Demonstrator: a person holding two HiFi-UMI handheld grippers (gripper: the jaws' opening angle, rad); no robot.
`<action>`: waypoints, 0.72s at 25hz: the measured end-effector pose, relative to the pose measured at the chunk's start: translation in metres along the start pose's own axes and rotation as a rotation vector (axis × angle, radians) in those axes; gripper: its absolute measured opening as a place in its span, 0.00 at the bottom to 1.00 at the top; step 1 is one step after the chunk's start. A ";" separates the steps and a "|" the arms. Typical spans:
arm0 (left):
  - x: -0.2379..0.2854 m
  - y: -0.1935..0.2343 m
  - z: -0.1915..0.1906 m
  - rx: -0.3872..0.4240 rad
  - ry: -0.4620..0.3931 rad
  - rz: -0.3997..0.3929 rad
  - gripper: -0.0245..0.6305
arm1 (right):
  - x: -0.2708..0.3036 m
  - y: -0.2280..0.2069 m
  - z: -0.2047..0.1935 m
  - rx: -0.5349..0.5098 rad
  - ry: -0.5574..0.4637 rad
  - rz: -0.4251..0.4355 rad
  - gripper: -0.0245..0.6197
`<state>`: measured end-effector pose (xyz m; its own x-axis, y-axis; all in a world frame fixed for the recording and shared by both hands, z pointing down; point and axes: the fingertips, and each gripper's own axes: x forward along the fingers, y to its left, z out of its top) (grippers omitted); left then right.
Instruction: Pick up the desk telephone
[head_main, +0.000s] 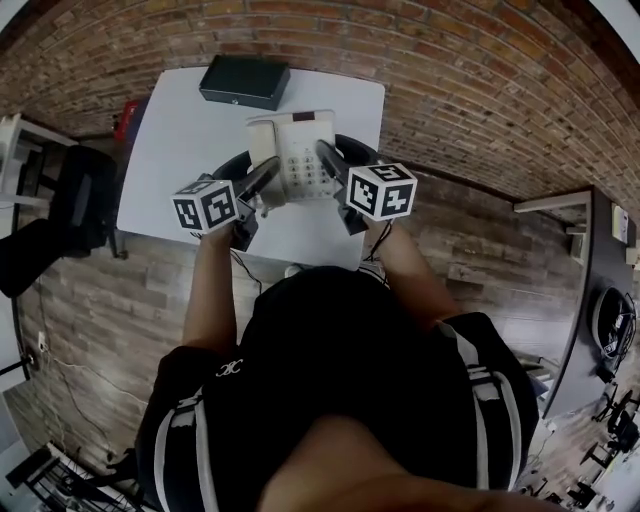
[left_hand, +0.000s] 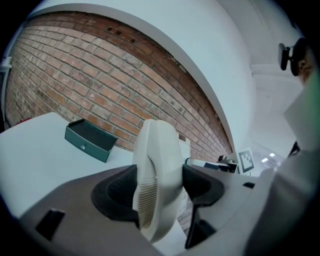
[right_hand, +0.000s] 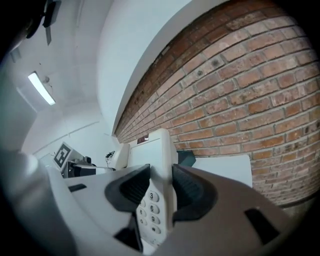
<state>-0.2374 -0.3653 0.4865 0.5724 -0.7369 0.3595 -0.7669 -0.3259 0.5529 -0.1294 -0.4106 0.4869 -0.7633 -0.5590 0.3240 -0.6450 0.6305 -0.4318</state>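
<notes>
A cream desk telephone (head_main: 292, 155) with a keypad and handset hangs above the white table (head_main: 190, 150), held between both grippers. My left gripper (head_main: 268, 177) is shut on the phone's left side, where the handset (left_hand: 156, 175) fills the gap between its black pads. My right gripper (head_main: 325, 158) is shut on the phone's right edge, and its pads press the body beside the number keys (right_hand: 149, 210). Both grippers point slightly downward toward the brick wall.
A dark green box (head_main: 244, 81) lies at the far edge of the table, also in the left gripper view (left_hand: 90, 140). A black chair (head_main: 80, 200) stands left of the table. A brick wall (head_main: 480, 90) runs behind it, and another desk (head_main: 590, 290) sits at the right.
</notes>
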 end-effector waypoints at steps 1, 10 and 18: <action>-0.003 -0.004 0.005 0.013 -0.012 0.001 0.47 | -0.003 0.003 0.006 -0.010 -0.014 0.005 0.24; -0.031 -0.051 0.055 0.156 -0.139 0.021 0.47 | -0.032 0.034 0.064 -0.088 -0.161 0.038 0.24; -0.052 -0.091 0.096 0.267 -0.251 -0.021 0.47 | -0.064 0.061 0.117 -0.193 -0.331 0.030 0.24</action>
<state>-0.2254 -0.3540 0.3457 0.5256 -0.8397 0.1364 -0.8231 -0.4614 0.3311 -0.1154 -0.3994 0.3415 -0.7488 -0.6627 0.0107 -0.6421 0.7213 -0.2598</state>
